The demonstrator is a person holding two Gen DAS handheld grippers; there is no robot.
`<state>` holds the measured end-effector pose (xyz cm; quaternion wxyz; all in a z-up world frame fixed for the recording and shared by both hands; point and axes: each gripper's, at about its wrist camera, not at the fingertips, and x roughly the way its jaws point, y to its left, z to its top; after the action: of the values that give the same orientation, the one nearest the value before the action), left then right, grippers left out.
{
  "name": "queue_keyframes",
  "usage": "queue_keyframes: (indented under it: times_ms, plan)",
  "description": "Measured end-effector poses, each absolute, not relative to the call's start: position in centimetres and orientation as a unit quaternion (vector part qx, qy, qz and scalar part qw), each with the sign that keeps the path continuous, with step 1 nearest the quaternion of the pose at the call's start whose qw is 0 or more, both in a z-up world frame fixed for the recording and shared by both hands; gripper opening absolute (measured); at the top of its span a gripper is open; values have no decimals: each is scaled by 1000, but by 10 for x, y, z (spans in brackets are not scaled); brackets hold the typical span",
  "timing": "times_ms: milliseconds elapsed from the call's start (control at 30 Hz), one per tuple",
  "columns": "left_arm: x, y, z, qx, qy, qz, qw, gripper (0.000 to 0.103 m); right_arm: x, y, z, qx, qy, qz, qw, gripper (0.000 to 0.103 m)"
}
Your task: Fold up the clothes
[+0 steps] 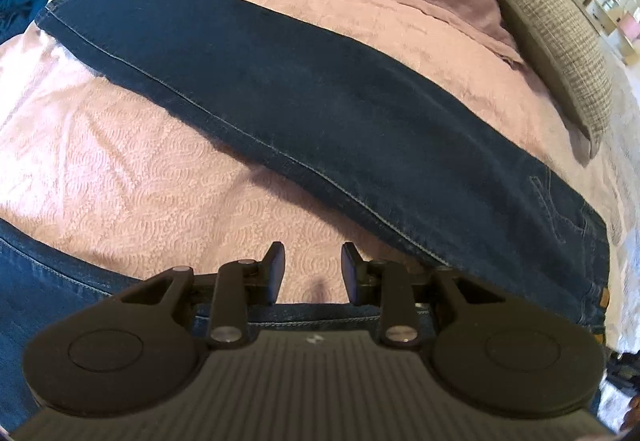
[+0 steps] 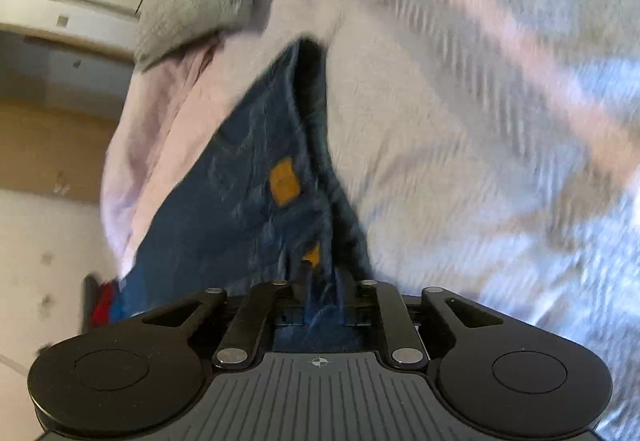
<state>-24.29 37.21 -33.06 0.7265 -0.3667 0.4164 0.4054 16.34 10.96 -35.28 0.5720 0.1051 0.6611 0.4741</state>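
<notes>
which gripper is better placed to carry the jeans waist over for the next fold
Right. The right gripper is already shut on the jeans near the waistband, denim bunched between its fingers. The left gripper is open and empty over the pink bedspread, beside the leg.

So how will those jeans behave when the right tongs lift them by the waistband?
The jeans are probably floppy: they lie flat, following the bedspread. Likely heavy for cloth, since the denim looks thick with stout seams. The right tongs pinch a bunched waistband, so slipping seems unlikely.
</notes>
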Motion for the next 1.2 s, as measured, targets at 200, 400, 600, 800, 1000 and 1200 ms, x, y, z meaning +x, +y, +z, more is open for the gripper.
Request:
queue_keyframes:
  times_ms: [200,400,600,800,1000,1200]
  plan:
    - [-240,371,-325,-357,418,399,734,25,151,125,-336,56,626,492,603,1]
    - [-242,368,-322,-358,418,396,735,26,145,108,-340,-11,625,388,677,0]
    - [-251,360,-319,-363,412,395,736,26,158,71,-335,100,664,403,621,31]
    - [-259,352,-317,-364,410,396,737,26,138,38,-330,79,669,456,582,72]
    - [-266,345,-311,-354,415,395,739,26,112,74,-346,-58,658,519,543,23]
    - [-301,340,-315,-357,429,421,715,26,102,59,-340,-60,685,474,550,0]
